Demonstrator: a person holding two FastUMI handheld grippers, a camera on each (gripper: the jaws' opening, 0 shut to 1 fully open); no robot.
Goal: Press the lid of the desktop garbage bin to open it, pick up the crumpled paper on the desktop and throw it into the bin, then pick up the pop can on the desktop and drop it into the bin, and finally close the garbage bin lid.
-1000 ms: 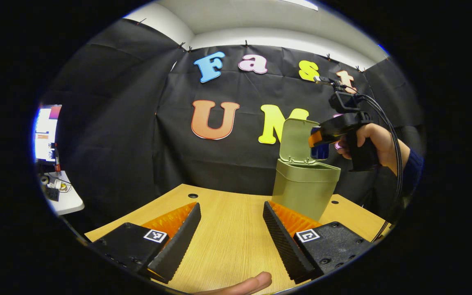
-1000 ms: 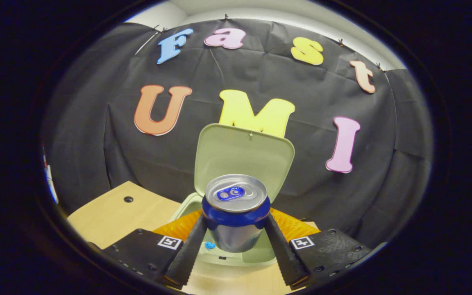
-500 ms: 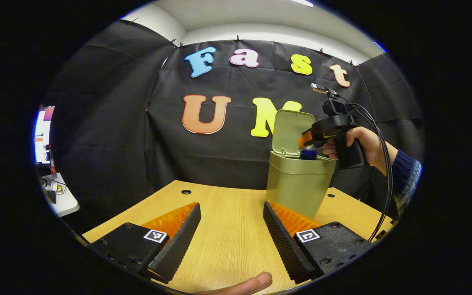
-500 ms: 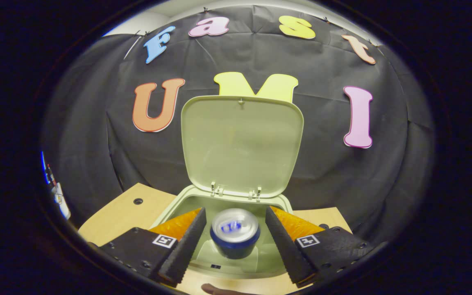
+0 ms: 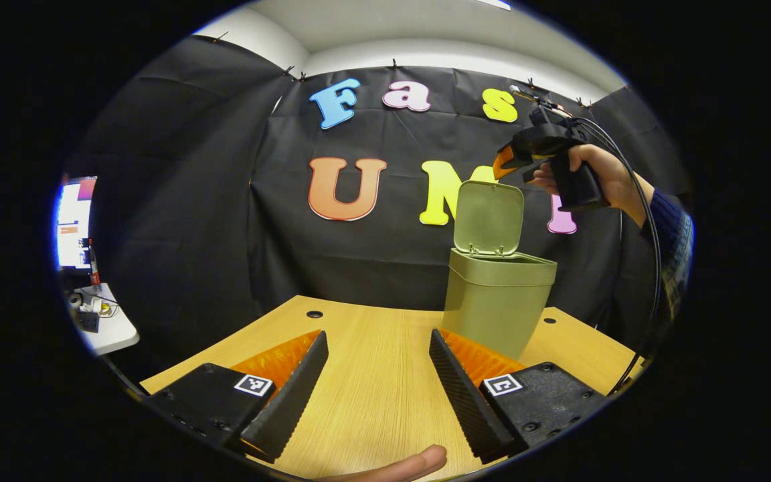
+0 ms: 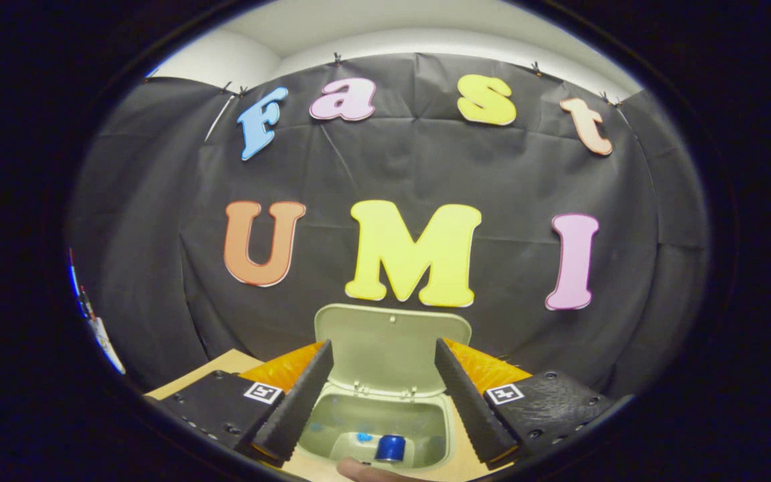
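dropped, cylindrical metal pop can point(image 6: 391, 448) lies inside smooth boxy bin point(image 6: 332, 428).

Wooden table point(image 5: 372, 375) with cable holes, lit monitor point(image 5: 74, 221) at left, cluttered white side desk point(image 5: 108, 328)

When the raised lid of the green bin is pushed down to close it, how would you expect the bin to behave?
The lid stands upright on rear hinges, so it probably swings down easily. The bin is tall and narrow, so a sideways shove might tip it.
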